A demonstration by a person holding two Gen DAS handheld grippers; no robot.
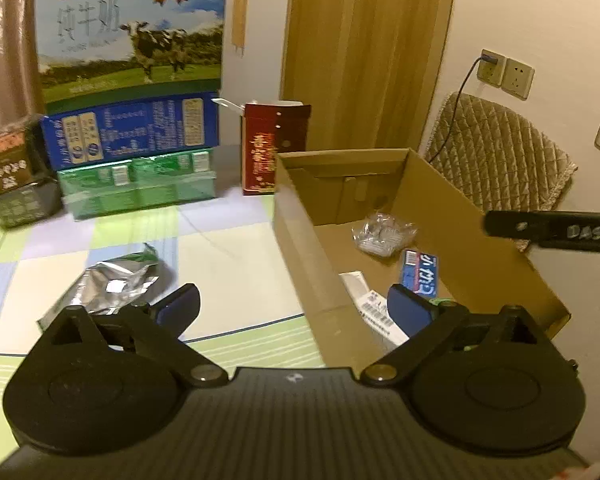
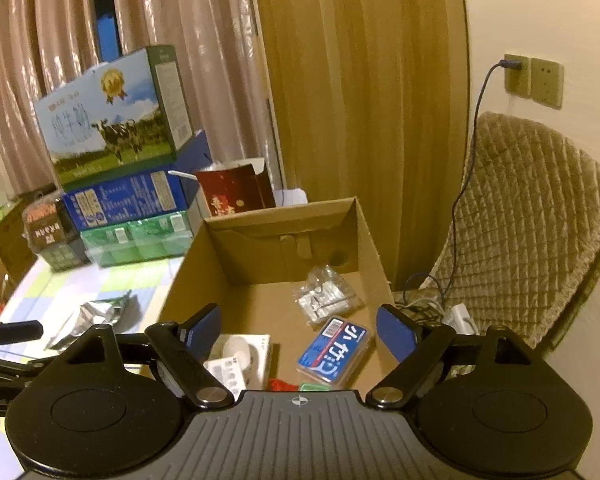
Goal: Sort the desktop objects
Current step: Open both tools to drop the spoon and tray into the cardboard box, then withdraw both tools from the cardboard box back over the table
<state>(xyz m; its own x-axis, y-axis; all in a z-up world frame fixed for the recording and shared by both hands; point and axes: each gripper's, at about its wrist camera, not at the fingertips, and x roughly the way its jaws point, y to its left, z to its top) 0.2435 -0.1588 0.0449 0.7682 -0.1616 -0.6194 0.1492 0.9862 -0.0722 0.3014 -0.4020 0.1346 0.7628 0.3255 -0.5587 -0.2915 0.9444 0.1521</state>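
Both my left gripper (image 1: pixel 294 306) and right gripper (image 2: pixel 298 330) stand open and hold nothing. The blue plastic card case (image 2: pixel 334 350) lies inside the brown cardboard box (image 2: pixel 188 272); the crumpled silver foil bag (image 1: pixel 108 288) lies left of that box on the worktop (image 1: pixel 228 256).

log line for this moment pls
left gripper: jaws open, empty | right gripper: jaws open, empty | cardboard box: holds blue packet | foil bag: on table

The right claw (image 2: pixel 298 334) hangs with jaws spread wide and nothing between them, above an open cardboard box (image 2: pixel 188 268). Inside lie a blue packet (image 2: pixel 334 350), a clear plastic bag (image 2: pixel 326 296) and a white carton (image 2: pixel 240 354). A silver foil pouch (image 2: pixel 100 314) rests on the checked bench (image 2: pixel 136 280) beside the box.
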